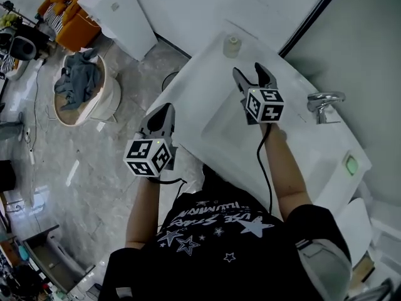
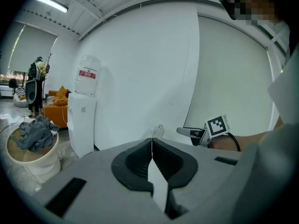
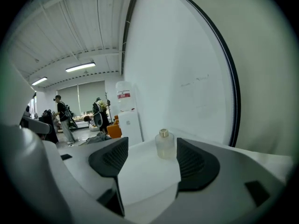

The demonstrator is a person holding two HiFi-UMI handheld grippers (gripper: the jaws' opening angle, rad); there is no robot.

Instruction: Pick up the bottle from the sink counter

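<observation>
A small frosted bottle [image 1: 232,45] with a pale cap stands upright on the far corner of the white sink counter [image 1: 188,86], close to the wall. My right gripper [image 1: 250,75] hovers over the basin, short of the bottle, open and empty. In the right gripper view the bottle [image 3: 164,144] stands ahead, just inside the right pad, and the right gripper [image 3: 152,157] does not touch it. My left gripper [image 1: 163,113] hangs at the counter's left edge over the floor, shut on nothing. From the left gripper view [image 2: 152,143] the bottle [image 2: 159,131] shows beyond the closed tips.
A chrome faucet [image 1: 323,103] stands at the basin's right side, and a green soap bar [image 1: 351,164] lies nearer me. On the floor to the left are a round basket with grey cloth [image 1: 78,89], a white water dispenser [image 1: 119,17] and an orange sofa [image 1: 74,27].
</observation>
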